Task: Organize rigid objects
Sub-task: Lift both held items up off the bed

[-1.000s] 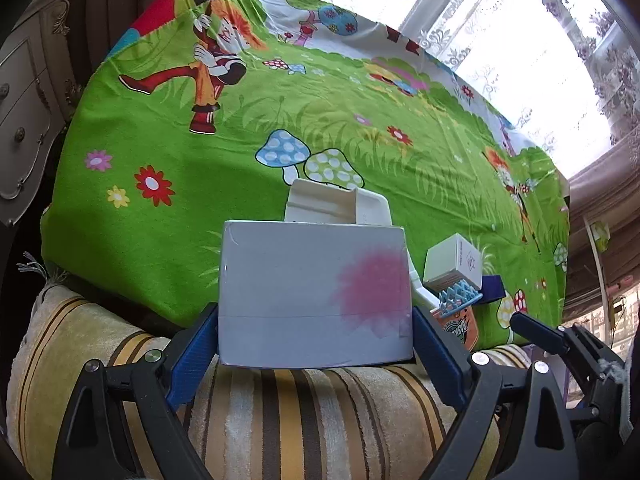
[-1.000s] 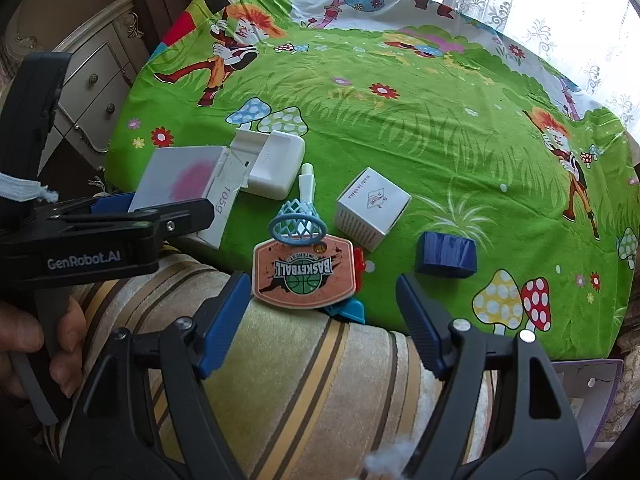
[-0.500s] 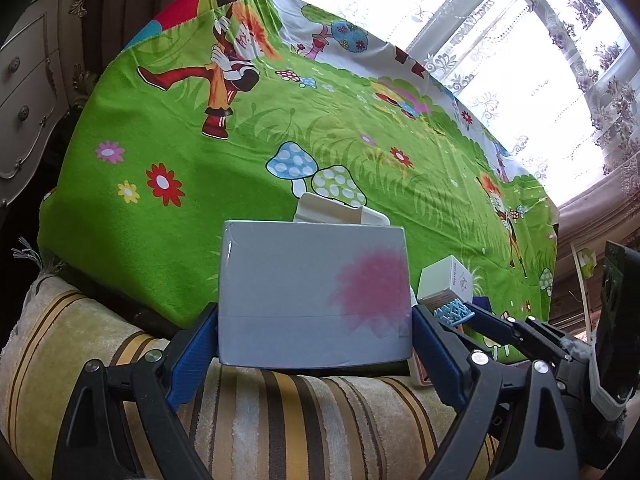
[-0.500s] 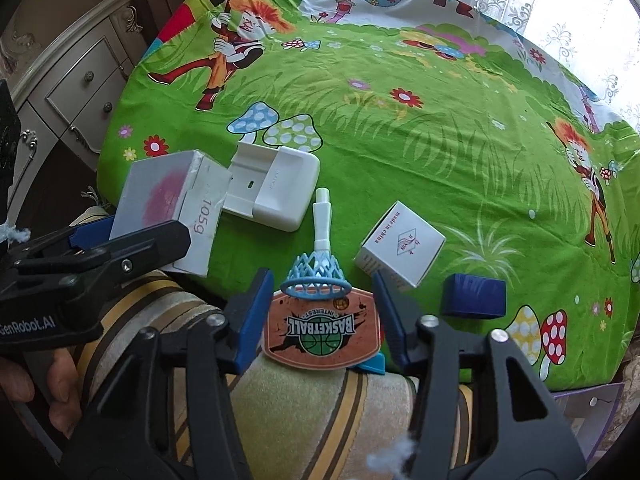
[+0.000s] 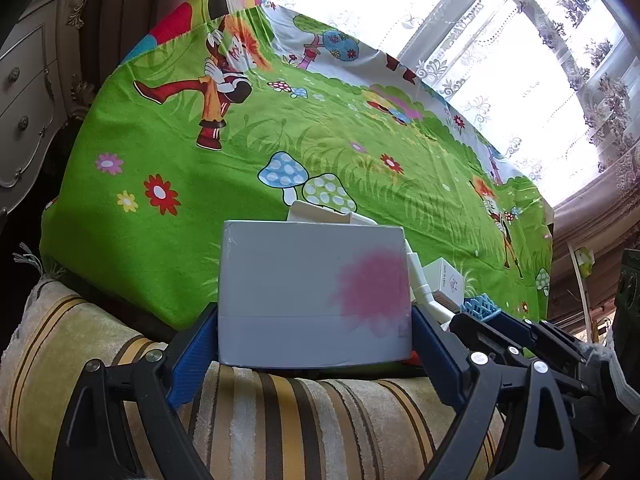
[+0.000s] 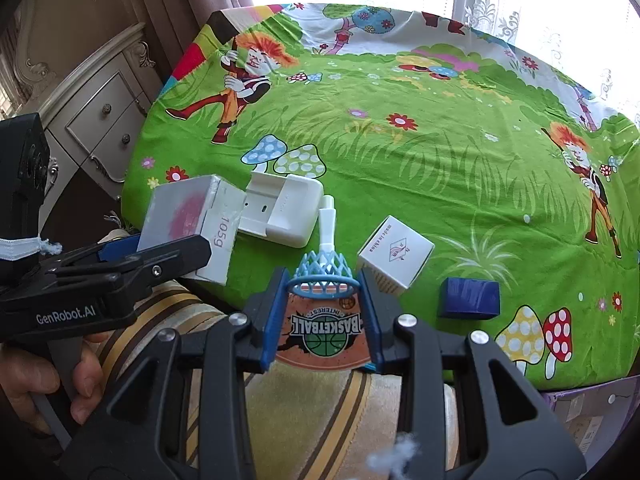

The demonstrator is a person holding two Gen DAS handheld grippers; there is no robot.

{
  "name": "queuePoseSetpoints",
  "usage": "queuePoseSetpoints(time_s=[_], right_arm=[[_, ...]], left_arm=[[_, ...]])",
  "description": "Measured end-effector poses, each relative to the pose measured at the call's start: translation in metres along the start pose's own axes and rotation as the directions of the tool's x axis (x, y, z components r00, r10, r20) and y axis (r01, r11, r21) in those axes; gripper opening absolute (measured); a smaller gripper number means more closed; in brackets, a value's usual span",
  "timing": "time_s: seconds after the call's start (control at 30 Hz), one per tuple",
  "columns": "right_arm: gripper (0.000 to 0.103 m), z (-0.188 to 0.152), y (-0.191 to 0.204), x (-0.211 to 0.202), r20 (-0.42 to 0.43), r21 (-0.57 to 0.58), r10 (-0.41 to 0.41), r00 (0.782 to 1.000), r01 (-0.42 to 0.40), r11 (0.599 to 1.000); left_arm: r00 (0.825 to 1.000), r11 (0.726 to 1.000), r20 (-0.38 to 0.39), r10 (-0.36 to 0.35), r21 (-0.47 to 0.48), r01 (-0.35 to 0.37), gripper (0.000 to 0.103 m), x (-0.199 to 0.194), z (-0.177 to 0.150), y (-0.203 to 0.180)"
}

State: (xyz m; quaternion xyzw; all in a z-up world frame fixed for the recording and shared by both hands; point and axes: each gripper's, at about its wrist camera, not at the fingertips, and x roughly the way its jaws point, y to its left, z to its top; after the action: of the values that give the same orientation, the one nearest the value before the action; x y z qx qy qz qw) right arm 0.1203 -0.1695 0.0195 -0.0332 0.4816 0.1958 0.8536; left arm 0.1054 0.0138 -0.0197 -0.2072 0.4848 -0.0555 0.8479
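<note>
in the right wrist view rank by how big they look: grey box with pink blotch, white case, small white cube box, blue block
1. grey box and white case, too alike to split
2. small white cube box
3. blue block

Both cameras ride on hand-held tongs and look forward and steeply down along the fingers onto a tabletop (image 5: 168, 168) under a green cartoon cloth. The left view sits very close behind a grey box (image 5: 314, 296) that fills the lower middle of its frame. The right view stands just to the side, its own tongs (image 6: 324, 312) at bottom centre. Both share the box (image 6: 180, 216), the small white carton (image 6: 394, 256) and the window beyond; the left tongs (image 6: 160, 264) cross the right view's lower left.
</note>
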Motion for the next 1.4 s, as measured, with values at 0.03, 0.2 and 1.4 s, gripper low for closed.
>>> queuePoseSetpoints(time_s=[0.03, 0.2, 1.4], right_arm=[[0.039, -0.001, -0.002, -0.004, 0.010, 0.008, 0.002, 1.000, -0.002, 1.000], [0.039, -0.006, -0.016, -0.022, 0.055, 0.053, 0.005, 0.998, -0.008, 0.999], [0.039, -0.100, -0.119, -0.122, 0.139, 0.289, -0.169, 0.976, 0.123, 0.949]], left_arm=[[1.000, 1.000, 0.006, 0.000, 0.002, 0.000, 0.092, -0.001, 0.000, -0.001], [1.000, 1.000, 0.023, 0.003, 0.024, -0.003, 0.092, -0.007, -0.001, -0.006], [0.996, 0.955, -0.062, -0.069, 0.283, 0.084, 0.092, -0.018, -0.063, -0.132]])
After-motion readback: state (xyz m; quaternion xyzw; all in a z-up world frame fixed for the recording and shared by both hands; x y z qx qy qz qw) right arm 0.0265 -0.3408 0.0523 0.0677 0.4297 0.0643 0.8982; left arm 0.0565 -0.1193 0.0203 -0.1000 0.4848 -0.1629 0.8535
